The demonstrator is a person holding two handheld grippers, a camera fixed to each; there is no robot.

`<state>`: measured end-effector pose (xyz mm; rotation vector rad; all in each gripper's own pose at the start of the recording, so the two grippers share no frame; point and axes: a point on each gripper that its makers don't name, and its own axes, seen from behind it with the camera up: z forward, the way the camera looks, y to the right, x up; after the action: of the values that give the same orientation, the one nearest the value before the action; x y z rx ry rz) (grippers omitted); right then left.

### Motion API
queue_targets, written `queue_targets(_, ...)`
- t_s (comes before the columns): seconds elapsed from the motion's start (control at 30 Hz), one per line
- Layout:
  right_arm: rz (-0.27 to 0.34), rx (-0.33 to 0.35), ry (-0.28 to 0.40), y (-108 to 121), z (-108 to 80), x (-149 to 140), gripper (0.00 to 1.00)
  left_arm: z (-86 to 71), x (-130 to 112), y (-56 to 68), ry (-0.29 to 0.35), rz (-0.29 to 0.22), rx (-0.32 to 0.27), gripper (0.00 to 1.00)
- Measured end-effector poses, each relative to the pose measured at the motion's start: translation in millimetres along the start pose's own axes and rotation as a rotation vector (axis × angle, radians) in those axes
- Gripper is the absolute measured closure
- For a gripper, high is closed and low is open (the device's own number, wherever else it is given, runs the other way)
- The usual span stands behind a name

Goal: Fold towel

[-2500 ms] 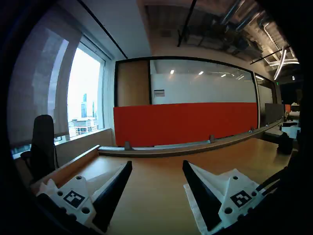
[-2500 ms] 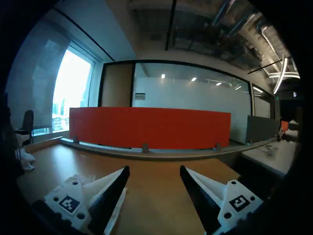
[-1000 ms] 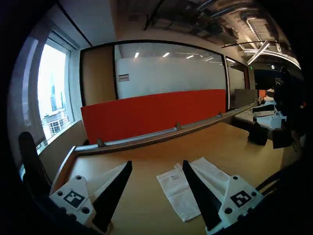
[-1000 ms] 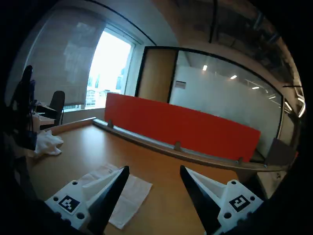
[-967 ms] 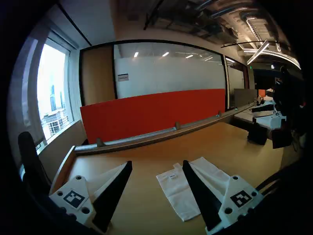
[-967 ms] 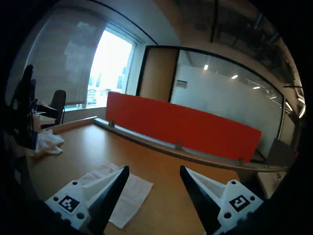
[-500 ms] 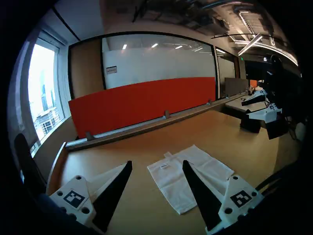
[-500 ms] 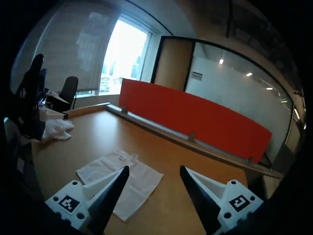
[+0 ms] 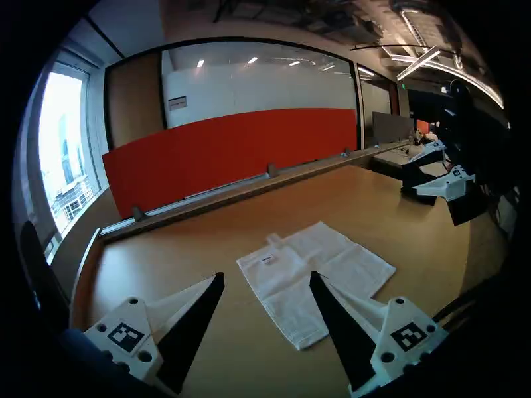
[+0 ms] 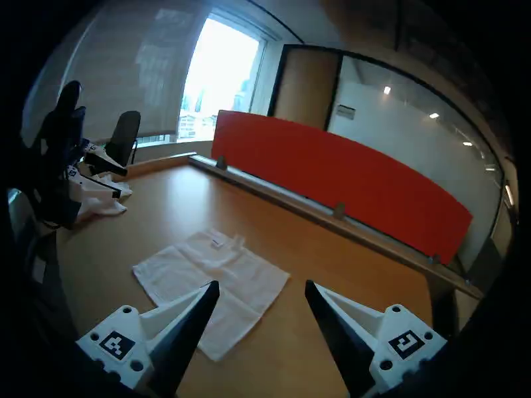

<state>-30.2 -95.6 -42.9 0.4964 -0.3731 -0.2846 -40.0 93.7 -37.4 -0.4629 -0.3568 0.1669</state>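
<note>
The white towel (image 9: 318,255) lies spread flat on the wooden worktop (image 9: 398,219), nothing on it. Left gripper (image 9: 265,274) and right gripper (image 10: 261,283) hover near it, fingers spread, empty. A red divider panel (image 9: 232,156) lines the far edge; a crumpled white cloth (image 10: 96,204) lies well apart.

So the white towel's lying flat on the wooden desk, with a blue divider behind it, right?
Not quite: the divider is red, not blue, as the left gripper view shows. The white towel does lie flat on the wooden desk.
</note>
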Motion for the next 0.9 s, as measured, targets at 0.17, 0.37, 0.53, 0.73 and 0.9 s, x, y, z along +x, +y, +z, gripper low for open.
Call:
queue_targets(0.17, -0.004, 0.016, -0.033, -5, 7.5, -21, 0.00, 7.5, -17, 6.5, -0.030, 0.003, -0.016, 0.04)
queue_targets(0.37, -0.008, 0.041, -0.071, -17, 18.7, -45, 0.00, 17.3, -38, 15.6, -0.068, 0.014, -0.040, 0.04)
queue_targets(0.53, -0.009, 0.064, -0.103, -27, 29.4, -64, 0.00, 25.2, -55, 21.3, -0.098, 0.015, -0.055, 0.04)
queue_targets(0.73, -0.010, 0.085, -0.146, -36, 41.2, -88, 0.00, 34.6, -76, 27.3, -0.137, 0.014, -0.078, 0.04)
queue_targets(0.9, -0.002, 0.104, -0.174, -44, 50.7, -106, 0.00, 42.5, -94, 33.0, -0.172, 0.021, -0.097, 0.04)
